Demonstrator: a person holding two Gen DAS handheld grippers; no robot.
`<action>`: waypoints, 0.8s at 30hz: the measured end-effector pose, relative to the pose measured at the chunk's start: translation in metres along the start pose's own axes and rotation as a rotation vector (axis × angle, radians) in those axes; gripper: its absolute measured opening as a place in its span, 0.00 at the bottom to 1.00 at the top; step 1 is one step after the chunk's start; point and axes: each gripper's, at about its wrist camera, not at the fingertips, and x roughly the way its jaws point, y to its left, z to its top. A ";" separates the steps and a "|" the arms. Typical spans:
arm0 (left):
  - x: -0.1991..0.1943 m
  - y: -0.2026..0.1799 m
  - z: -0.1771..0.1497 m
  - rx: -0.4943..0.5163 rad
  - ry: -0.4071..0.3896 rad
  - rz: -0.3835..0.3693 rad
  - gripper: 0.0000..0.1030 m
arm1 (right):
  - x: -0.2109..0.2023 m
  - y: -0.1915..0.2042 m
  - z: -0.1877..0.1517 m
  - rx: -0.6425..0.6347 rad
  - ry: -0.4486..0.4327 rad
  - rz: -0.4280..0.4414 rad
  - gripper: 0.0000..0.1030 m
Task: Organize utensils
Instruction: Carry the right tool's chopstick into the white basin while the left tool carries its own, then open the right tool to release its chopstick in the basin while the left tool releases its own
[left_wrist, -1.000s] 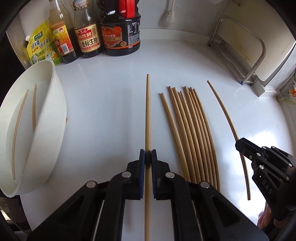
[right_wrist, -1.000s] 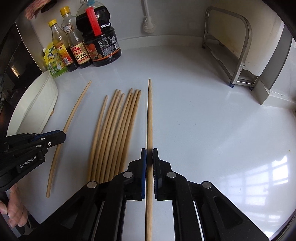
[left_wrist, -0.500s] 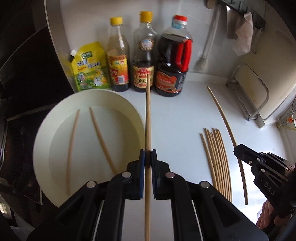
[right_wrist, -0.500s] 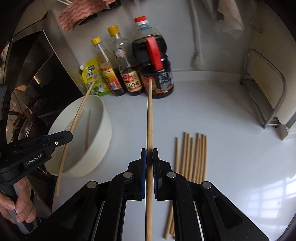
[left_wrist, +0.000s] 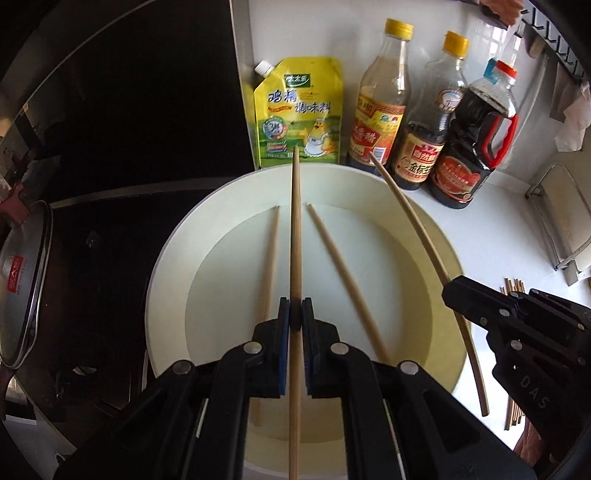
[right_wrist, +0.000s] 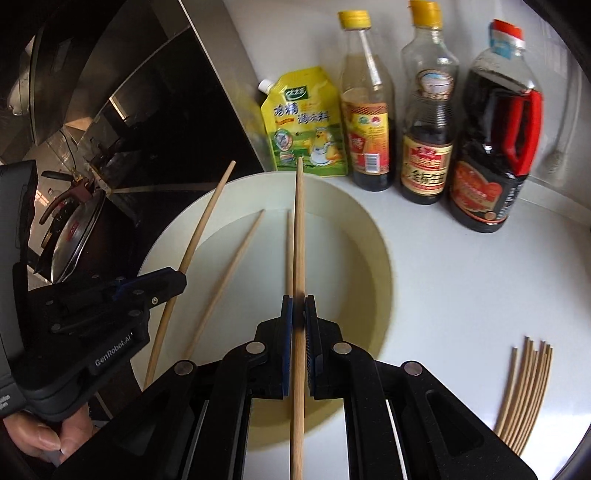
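My left gripper (left_wrist: 295, 314) is shut on a wooden chopstick (left_wrist: 295, 229) and holds it above the white bowl (left_wrist: 177, 243). My right gripper (right_wrist: 298, 314) is shut on another chopstick (right_wrist: 299, 229) over the same bowl (right_wrist: 373, 236). Two chopsticks (left_wrist: 343, 273) lie inside the bowl. The right gripper and its chopstick (left_wrist: 417, 221) show at the right of the left wrist view. The left gripper and its chopstick (right_wrist: 199, 232) show at the left of the right wrist view. A bundle of several chopsticks (right_wrist: 524, 387) lies on the white counter to the right.
A yellow seasoning pouch (left_wrist: 299, 110) and three sauce bottles (left_wrist: 424, 122) stand against the wall behind the bowl. A dark stove with a pot lid (left_wrist: 22, 295) is to the left. A metal rack (left_wrist: 561, 229) stands at the far right.
Both grippers have carried their chopsticks from the counter leftward to over the white bowl. The bundle of chopsticks stays behind on the counter.
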 end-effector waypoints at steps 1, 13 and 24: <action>0.006 0.005 -0.001 -0.001 0.011 0.000 0.07 | 0.009 0.005 0.002 -0.001 0.014 0.004 0.06; 0.052 0.031 -0.006 -0.019 0.084 -0.032 0.07 | 0.071 0.021 0.007 0.026 0.122 -0.034 0.06; 0.052 0.039 0.002 -0.036 0.079 -0.042 0.22 | 0.062 0.014 0.002 0.054 0.082 -0.080 0.16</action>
